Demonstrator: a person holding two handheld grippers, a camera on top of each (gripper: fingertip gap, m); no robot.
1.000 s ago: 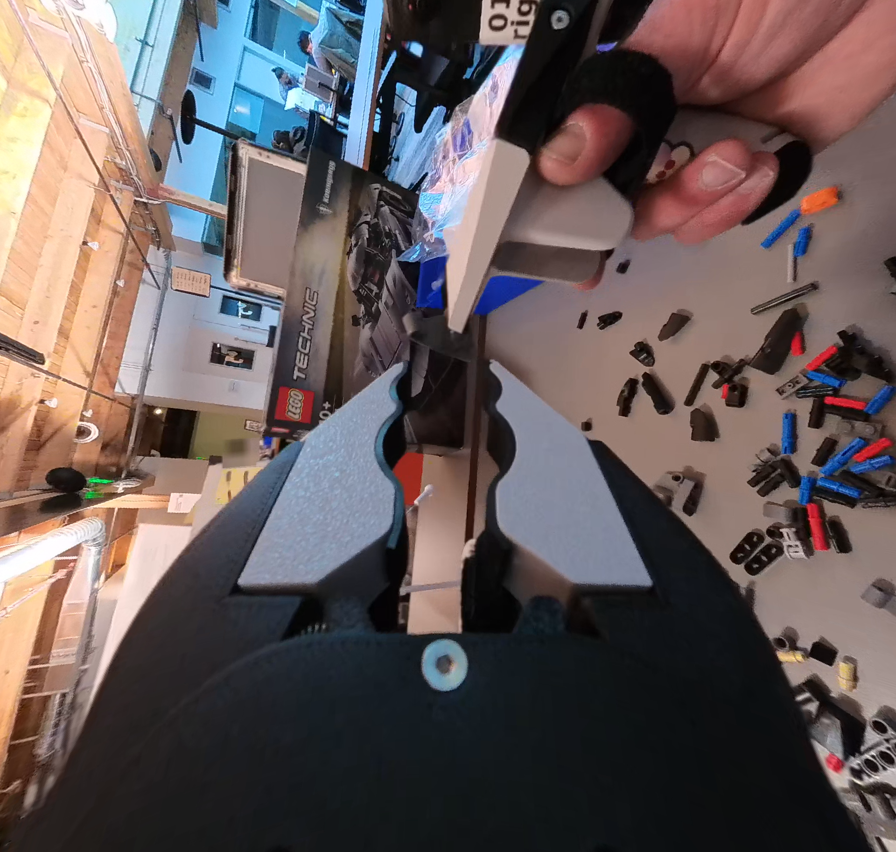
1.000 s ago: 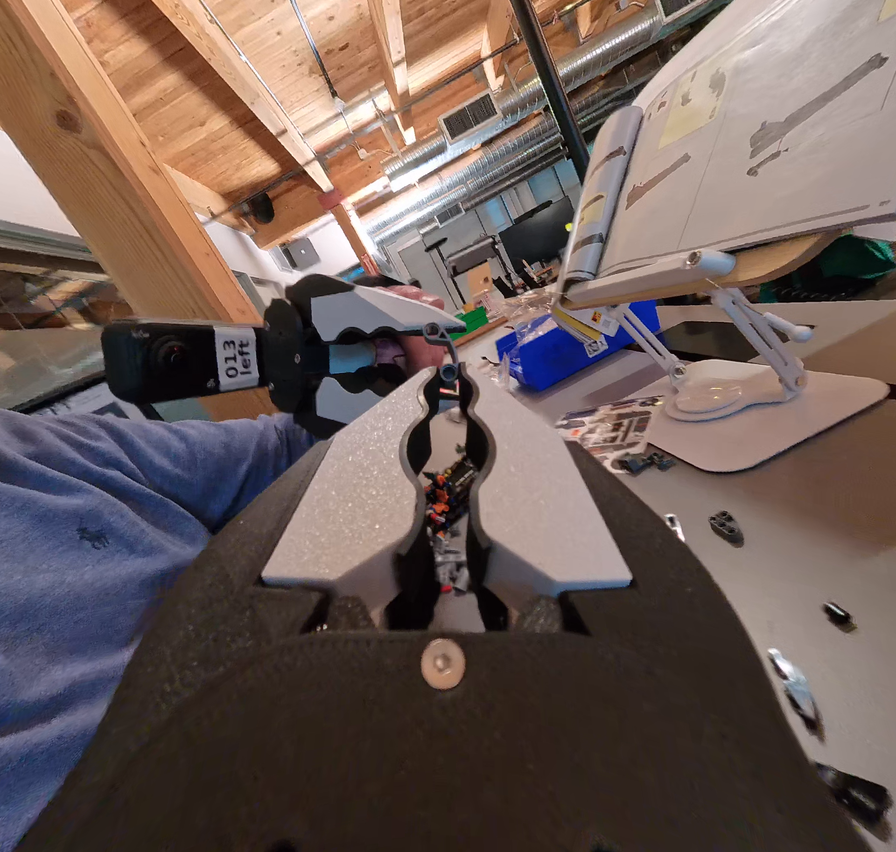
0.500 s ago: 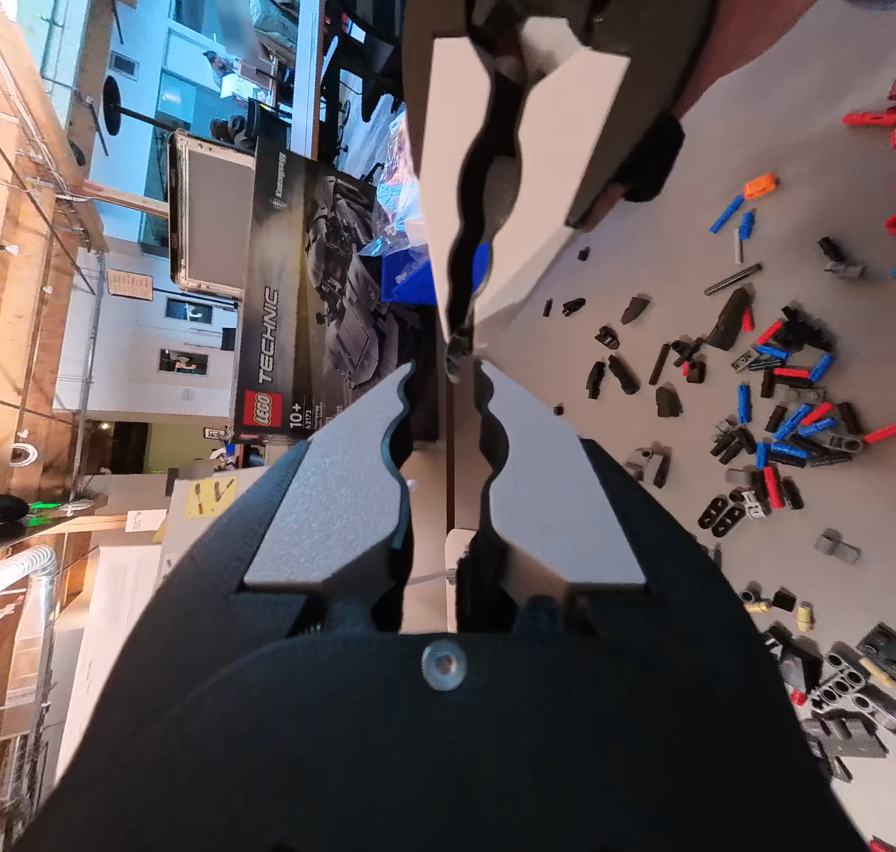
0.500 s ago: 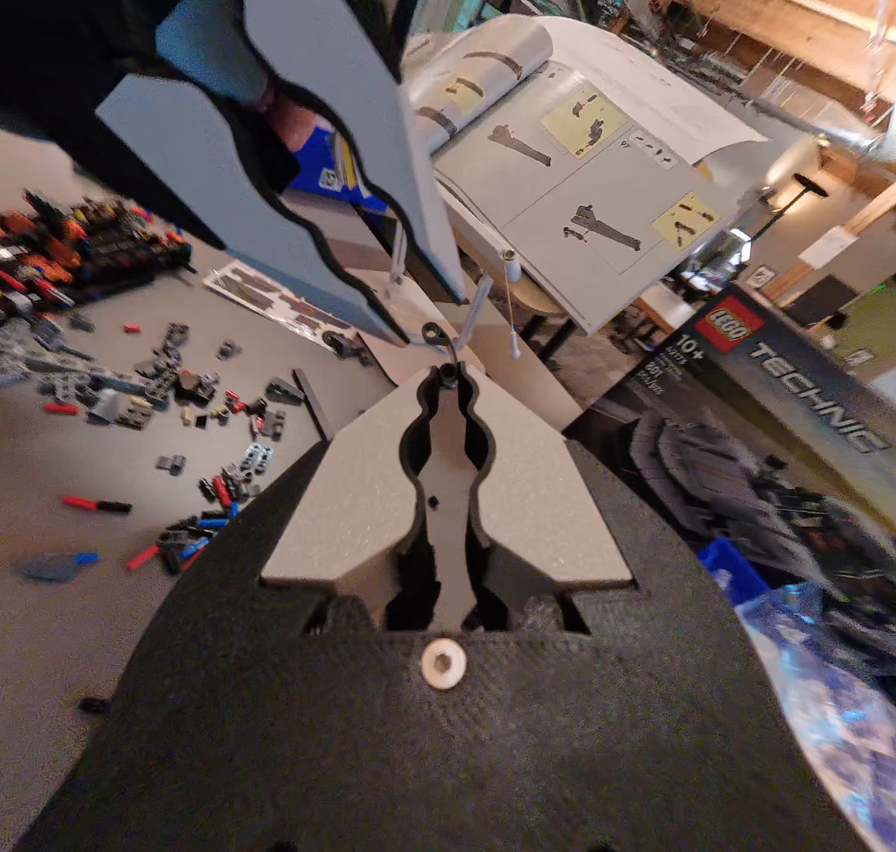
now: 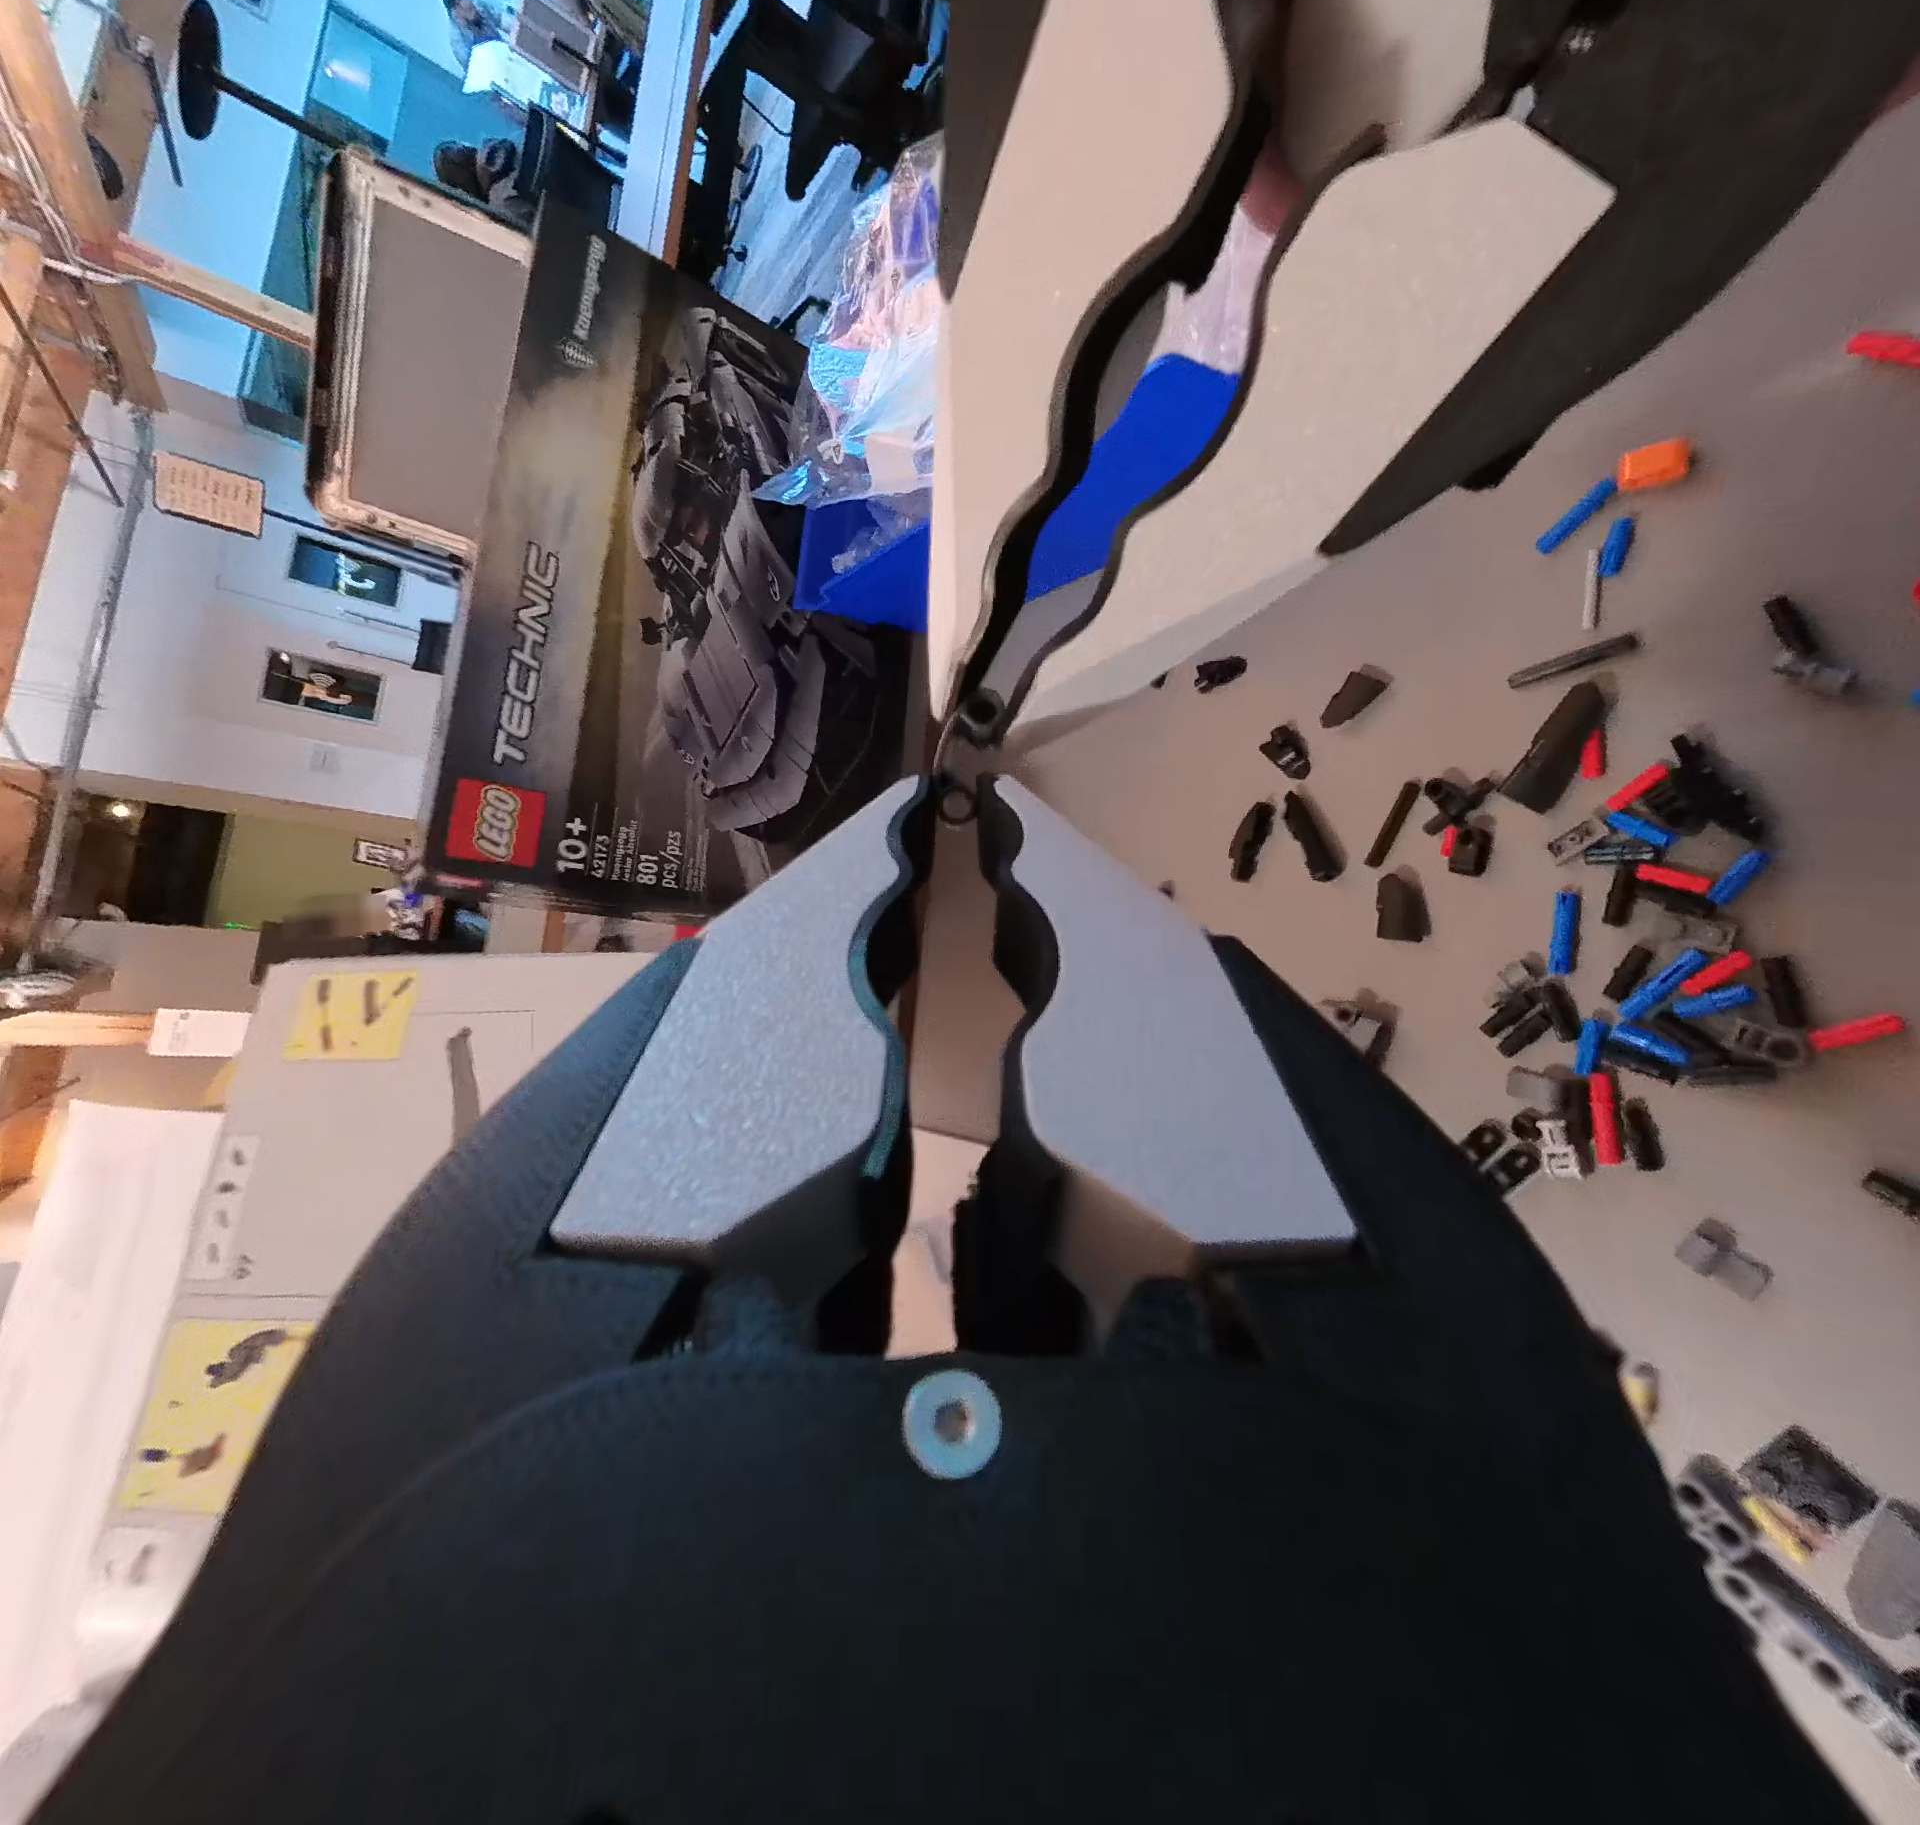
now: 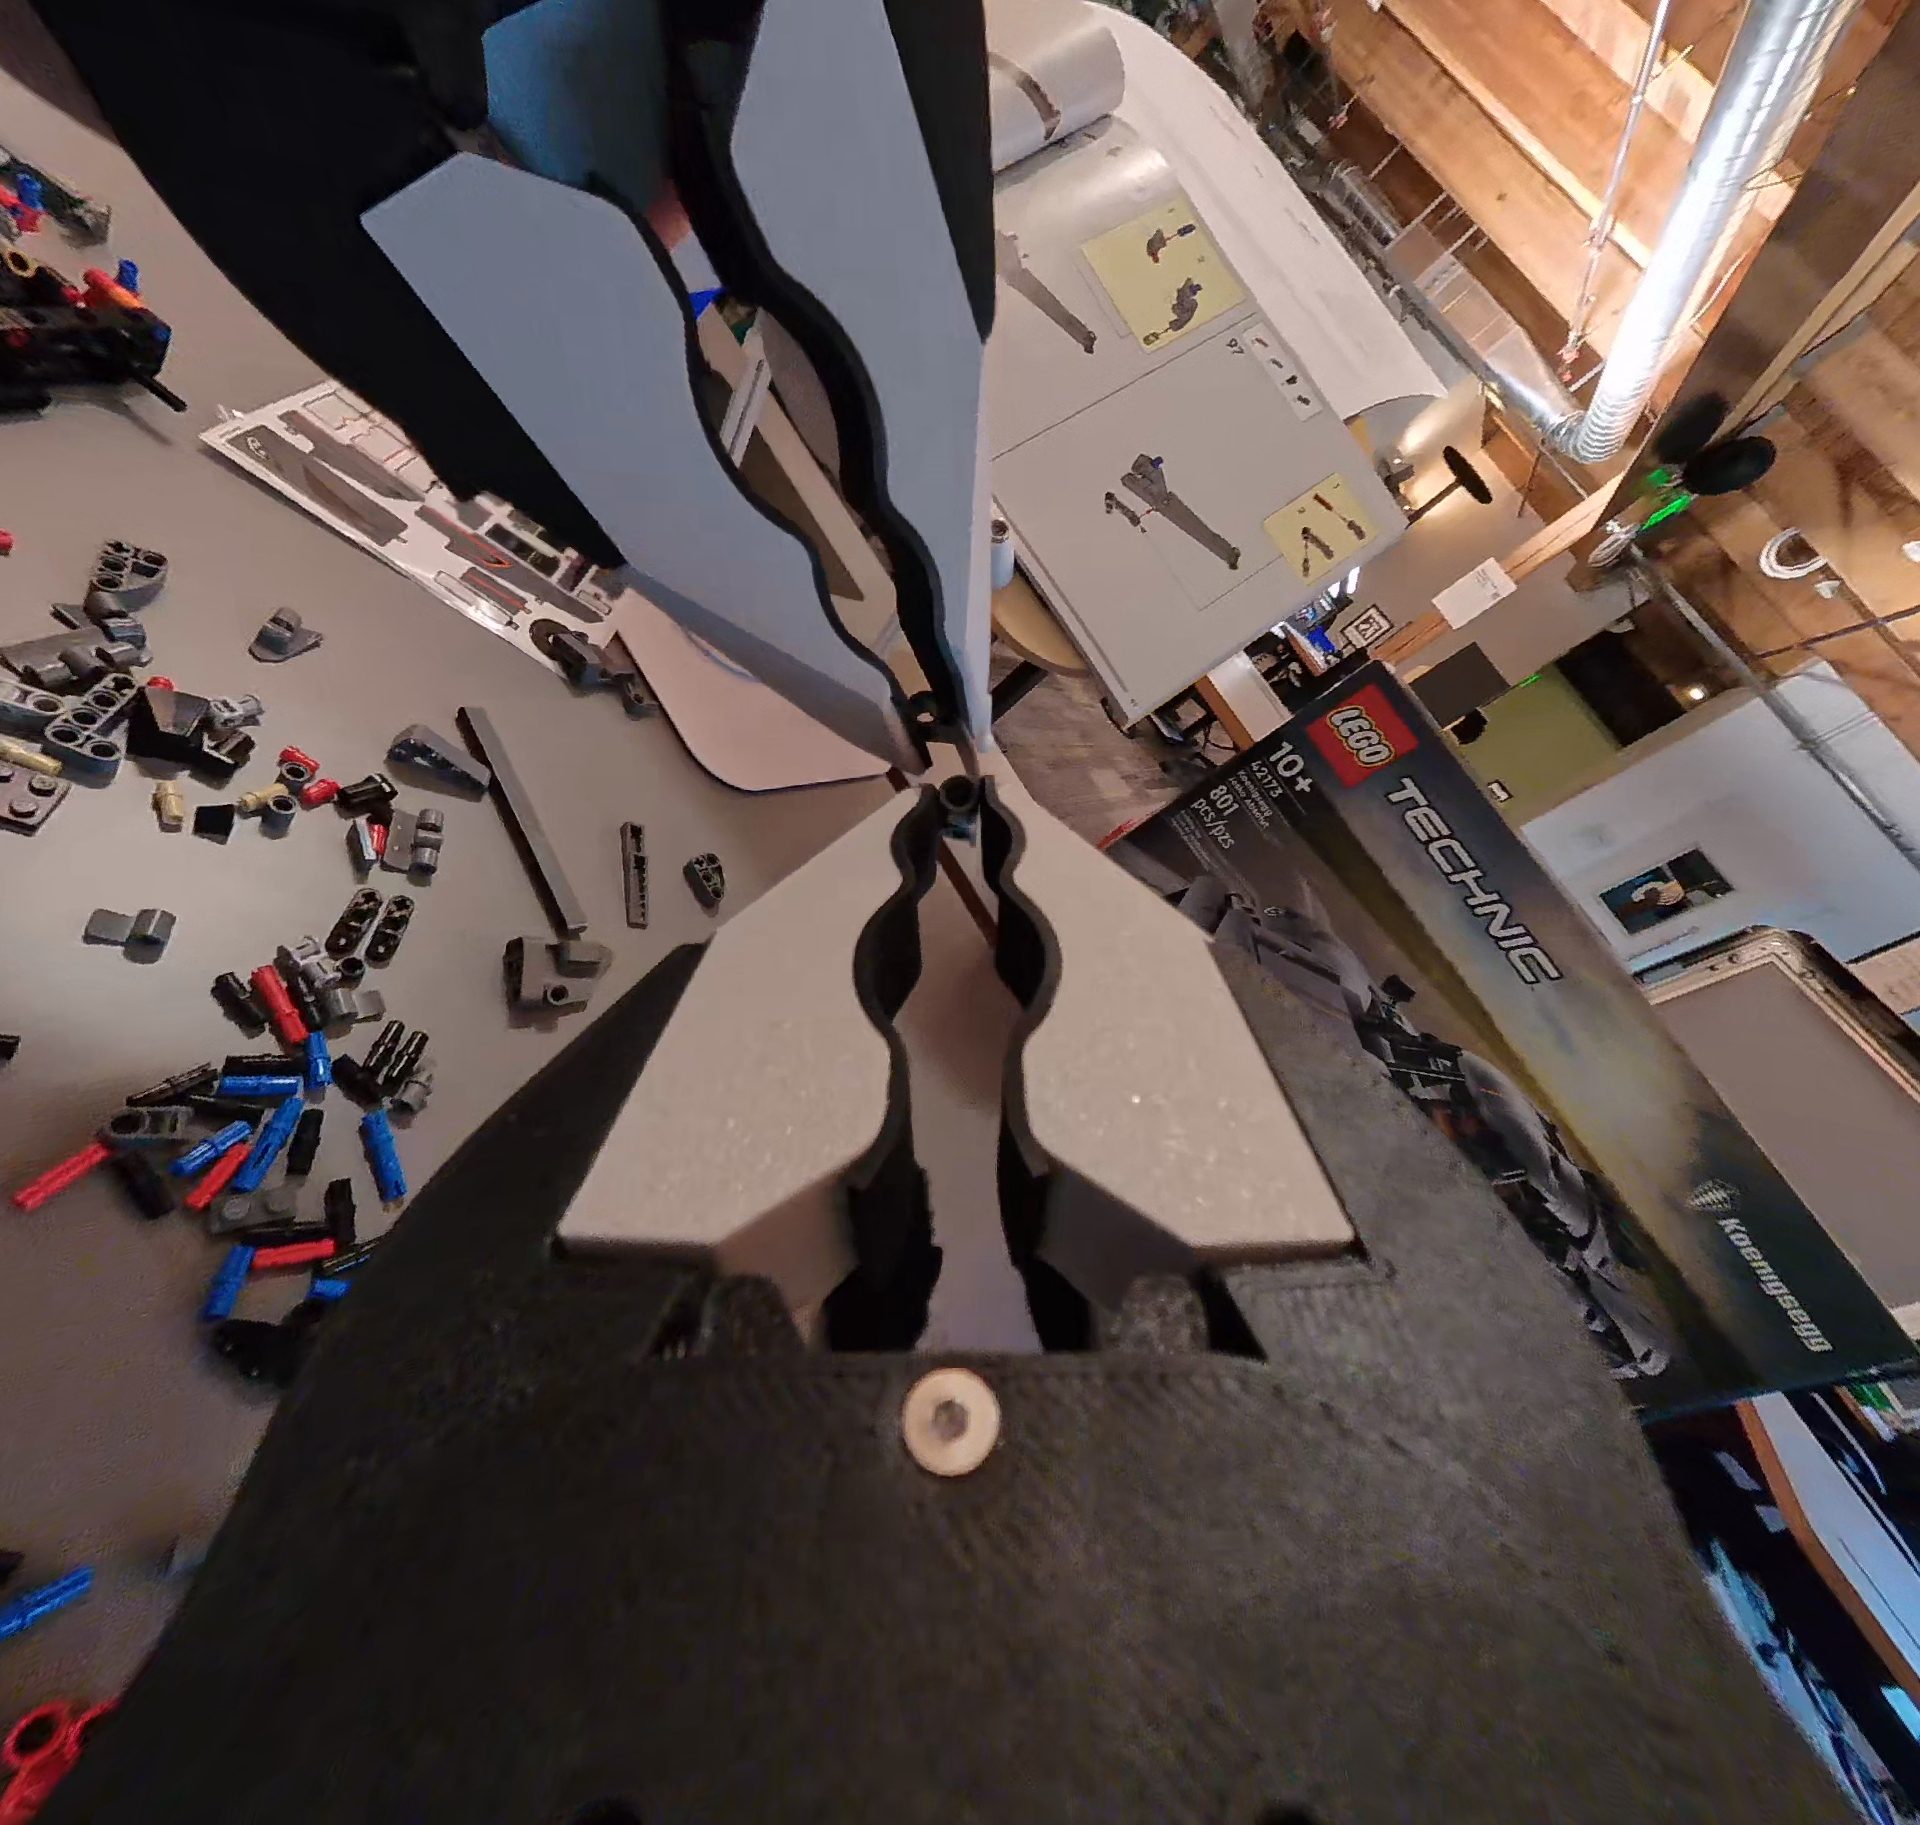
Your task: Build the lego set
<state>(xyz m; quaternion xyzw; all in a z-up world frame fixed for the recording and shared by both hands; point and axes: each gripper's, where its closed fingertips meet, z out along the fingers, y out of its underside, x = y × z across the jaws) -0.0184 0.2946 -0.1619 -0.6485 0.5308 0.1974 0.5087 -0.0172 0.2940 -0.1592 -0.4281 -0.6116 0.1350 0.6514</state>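
My left gripper (image 5: 951, 796) is shut on a small black Lego connector (image 5: 954, 803) at its fingertips. My right gripper (image 6: 956, 796) is shut on a small dark Lego pin piece (image 6: 956, 801). The two grippers meet tip to tip in the air above the grey table (image 5: 1195, 757). In the left wrist view the right gripper (image 5: 977, 713) comes in from the top. In the right wrist view the left gripper (image 6: 933, 721) comes in from the top. The two small pieces are nearly touching; I cannot tell whether they are joined.
Many loose black, blue, red and grey pieces (image 6: 260, 1048) lie scattered on the table, also in the left wrist view (image 5: 1621, 944). The Lego box (image 6: 1507, 944) stands behind. An open instruction booklet (image 6: 1195, 373) sits on a stand. A sticker sheet (image 6: 416, 518) and a blue bin (image 5: 862, 570) are nearby. Both grippers' tips are close together, under 4 cm apart.
The right gripper has swung from crossing sideways to facing the left gripper head-on. The fingertips with their small pieces have closed in until they almost touch.
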